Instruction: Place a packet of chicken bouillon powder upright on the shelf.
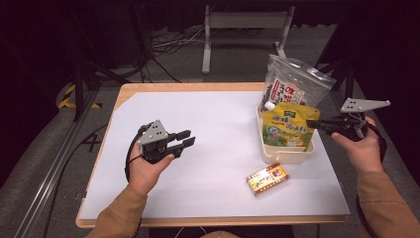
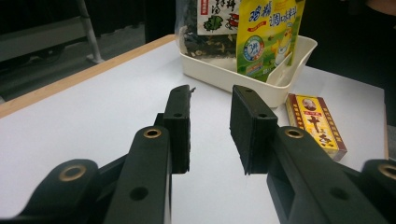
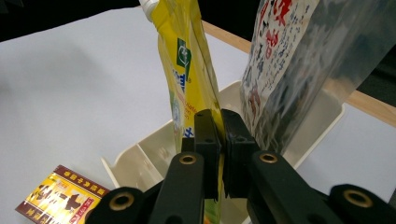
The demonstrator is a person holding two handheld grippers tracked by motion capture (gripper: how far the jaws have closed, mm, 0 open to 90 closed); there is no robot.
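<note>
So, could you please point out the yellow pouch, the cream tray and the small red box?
yellow pouch (image 1: 286, 128): high view, printed front.
cream tray (image 1: 289, 156): high view, near rim.
small red box (image 2: 316, 123): left gripper view, top face.

Small red-and-gold box (image 2: 316, 125), at about 5 o'clock of the tray: large dark character "十" legible on its yellow panel. Yellow spout pouch (image 2: 266, 35) in the tray: blue Chinese characters, "调" readable. Clear bag (image 2: 212, 21) at 11 o'clock of the pouch: red and black Chinese print, too cropped to read.
</note>
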